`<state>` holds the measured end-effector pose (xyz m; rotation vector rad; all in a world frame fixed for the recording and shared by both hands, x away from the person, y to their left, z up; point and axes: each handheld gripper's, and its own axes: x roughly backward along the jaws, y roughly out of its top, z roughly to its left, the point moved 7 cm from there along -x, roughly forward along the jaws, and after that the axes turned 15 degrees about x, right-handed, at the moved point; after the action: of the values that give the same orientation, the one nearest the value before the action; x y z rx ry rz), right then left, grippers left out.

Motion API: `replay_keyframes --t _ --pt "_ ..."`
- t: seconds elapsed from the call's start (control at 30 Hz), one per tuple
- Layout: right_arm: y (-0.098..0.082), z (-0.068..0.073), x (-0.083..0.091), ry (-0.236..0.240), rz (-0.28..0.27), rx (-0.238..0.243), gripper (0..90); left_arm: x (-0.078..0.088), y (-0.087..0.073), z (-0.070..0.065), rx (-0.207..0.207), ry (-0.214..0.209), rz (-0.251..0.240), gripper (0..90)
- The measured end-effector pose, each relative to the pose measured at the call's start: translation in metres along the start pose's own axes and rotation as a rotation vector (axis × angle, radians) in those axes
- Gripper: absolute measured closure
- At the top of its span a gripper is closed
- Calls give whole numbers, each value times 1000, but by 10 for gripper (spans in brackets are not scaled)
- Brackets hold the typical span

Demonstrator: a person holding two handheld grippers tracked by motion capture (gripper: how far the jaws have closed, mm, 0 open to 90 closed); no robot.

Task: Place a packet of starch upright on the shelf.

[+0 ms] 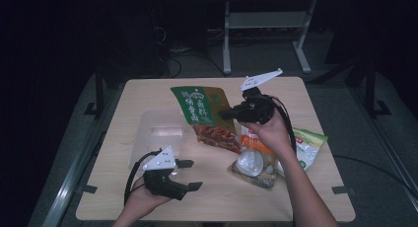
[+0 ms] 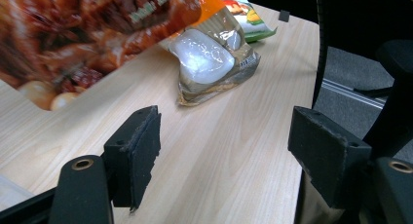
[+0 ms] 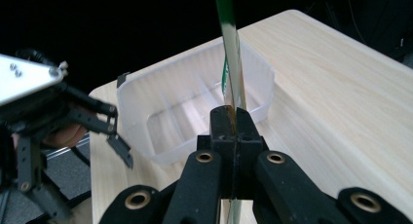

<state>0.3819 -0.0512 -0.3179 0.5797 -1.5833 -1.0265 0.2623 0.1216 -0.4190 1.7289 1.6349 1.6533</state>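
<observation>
My right gripper (image 1: pixel 224 114) is shut on the edge of a green and red snack bag (image 1: pixel 204 113) and holds it lifted over the middle of the table. In the right gripper view the bag (image 3: pixel 233 63) runs edge-on up from the closed jaws (image 3: pixel 233 129), with the clear plastic bin (image 3: pixel 195 104) behind it. My left gripper (image 1: pixel 191 173) hovers open near the front left of the table, just in front of the clear bin (image 1: pixel 160 133). Its jaws (image 2: pixel 224 156) stand wide apart over bare wood, nothing between them.
An orange and silver packet (image 1: pixel 254 160) with a white round item lies right of centre, also seen as the packet (image 2: pixel 214 63) in the left gripper view. A green and white bag (image 1: pixel 308 148) lies at the right edge. The table (image 1: pixel 305 202) ends close in front.
</observation>
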Motion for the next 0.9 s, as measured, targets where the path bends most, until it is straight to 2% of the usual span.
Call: replay_keyframes --t 0.13,0.2,0.23,0.5,0.57,0.67,0.73,0.9 --pt "11 -4 -4 0 -17 1 899 0 1 -1 -12 -4 -2 272" --pt "16 -5 -7 0 -23 4 899 -2 1 -3 2 -14 -10 272" --pt "20 -5 -8 6 -26 -2 899 -2 0 -3 -13 -10 0 272" --pt "41 -10 -27 18 -35 24 898 -3 -2 -4 -6 -24 8 272" --pt "47 -12 -33 19 -41 34 899 -2 -2 -5 6 -31 0 272" --pt "54 -14 -44 35 -44 24 899 -2 -2 -3 3 -29 2 272" --pt "64 -18 -58 45 -43 32 899 -2 -1 -2 1 -26 6 272" --pt "74 -25 -74 46 -45 34 899 -2 -2 1 6 -31 14 270"
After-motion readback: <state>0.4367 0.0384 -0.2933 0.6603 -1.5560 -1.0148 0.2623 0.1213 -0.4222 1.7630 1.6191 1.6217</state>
